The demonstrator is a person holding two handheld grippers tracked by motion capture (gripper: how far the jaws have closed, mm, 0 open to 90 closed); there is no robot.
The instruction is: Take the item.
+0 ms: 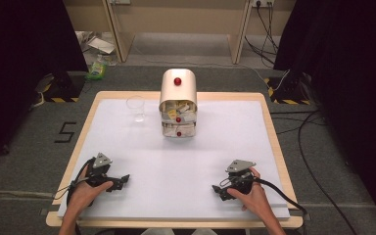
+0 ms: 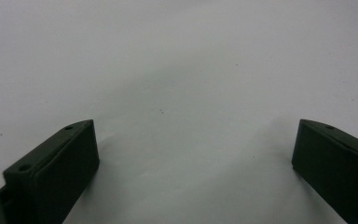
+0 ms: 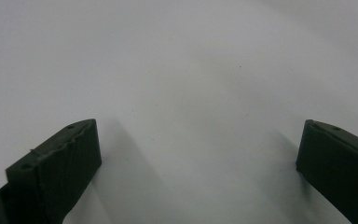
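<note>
A wooden table (image 1: 273, 128) is covered almost to its edges by a white sheet (image 1: 127, 147). Grey carpet (image 1: 24, 147) is seen around it, marked with a black "5" (image 1: 64, 131) beyond the table's left edge. Black curtains (image 1: 24, 44) hang at both sides (their folds lost in shadow). Pale wooden furniture legs (image 1: 118, 34) stand beyond the far edge, and black cables (image 1: 309, 161) trail across the floor at the right.

High view looks forward and down over the counter (image 1: 127, 147); both gripper views sit low, close behind their fingers (image 2: 56, 172), sharing its white top.
</note>
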